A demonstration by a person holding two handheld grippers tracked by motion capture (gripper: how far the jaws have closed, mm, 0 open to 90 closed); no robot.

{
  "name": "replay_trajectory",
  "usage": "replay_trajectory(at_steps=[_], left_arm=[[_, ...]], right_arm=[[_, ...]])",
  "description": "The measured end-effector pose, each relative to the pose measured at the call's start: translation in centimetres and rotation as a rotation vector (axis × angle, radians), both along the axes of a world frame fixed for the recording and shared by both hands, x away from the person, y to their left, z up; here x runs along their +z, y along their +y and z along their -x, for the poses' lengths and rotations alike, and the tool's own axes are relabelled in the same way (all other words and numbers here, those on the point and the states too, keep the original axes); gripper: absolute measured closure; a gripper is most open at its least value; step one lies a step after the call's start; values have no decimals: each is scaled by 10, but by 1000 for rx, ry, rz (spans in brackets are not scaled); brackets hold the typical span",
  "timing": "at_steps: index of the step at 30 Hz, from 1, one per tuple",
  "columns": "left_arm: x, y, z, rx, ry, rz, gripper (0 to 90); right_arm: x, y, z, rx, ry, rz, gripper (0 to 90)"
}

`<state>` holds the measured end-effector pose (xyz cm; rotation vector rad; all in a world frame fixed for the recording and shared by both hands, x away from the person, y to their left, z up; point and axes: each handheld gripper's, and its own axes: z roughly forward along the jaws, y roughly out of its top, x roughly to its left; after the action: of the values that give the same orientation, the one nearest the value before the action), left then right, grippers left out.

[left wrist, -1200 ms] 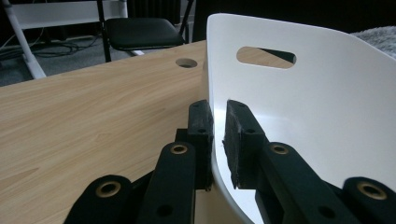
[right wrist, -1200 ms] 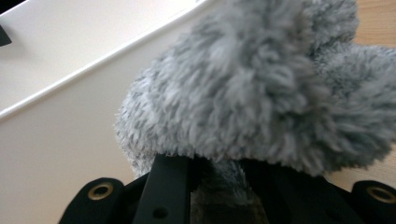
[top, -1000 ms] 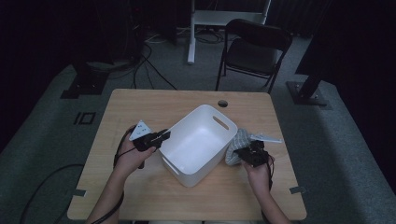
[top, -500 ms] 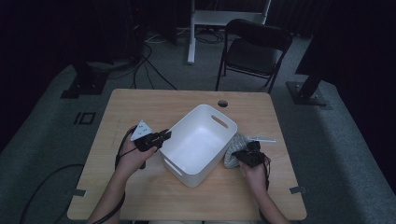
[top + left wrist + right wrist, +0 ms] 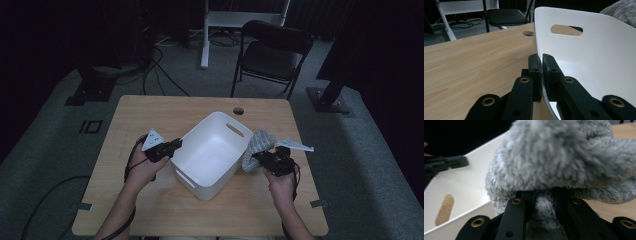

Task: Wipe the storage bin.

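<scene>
Between my left jaws [image 5: 541, 63] sits the near wall of the white plastic bin [image 5: 599, 50], clamped; my right jaws [image 5: 544, 197] clench a fluffy grey cloth [image 5: 559, 155] beside its far rim. Next: carry it over, release.

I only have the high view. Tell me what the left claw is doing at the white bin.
Observer: In the left gripper view, the left claw is shut on the white bin, its wall pinched between the jaws.
Operator: Report the right claw.
Observer: In the right gripper view, the right claw is shut on the fuzzy grey cloth, a fold between its jaws.
Operator: Say where the cloth sits.
Observer: It hangs beside the bin's rim, bunched above the jaws.
</scene>
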<state>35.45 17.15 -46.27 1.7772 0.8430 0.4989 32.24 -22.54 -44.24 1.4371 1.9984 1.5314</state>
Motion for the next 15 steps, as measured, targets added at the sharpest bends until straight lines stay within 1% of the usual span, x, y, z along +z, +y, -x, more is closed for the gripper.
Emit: replay_trajectory(at_steps=[1, 2, 4, 9, 13, 15], left_arm=[[0, 0, 0, -3, 0, 1, 859], [0, 0, 0, -6, 0, 4, 859], [0, 1, 0, -6, 0, 7, 858], [0, 1, 0, -11, -3, 3, 859], [0, 1, 0, -13, -4, 3, 857], [-1, 1, 0, -17, -10, 0, 856]], right_arm=[[0, 3, 0, 6, -4, 21, 768], [-3, 6, 0, 5, -3, 30, 768], [-7, 9, -1, -2, -7, 32, 769], [-11, 9, -2, -11, -2, 52, 770], [-20, 11, -5, -15, 27, 66, 770], [-26, 12, -7, -15, 47, 72, 770]])
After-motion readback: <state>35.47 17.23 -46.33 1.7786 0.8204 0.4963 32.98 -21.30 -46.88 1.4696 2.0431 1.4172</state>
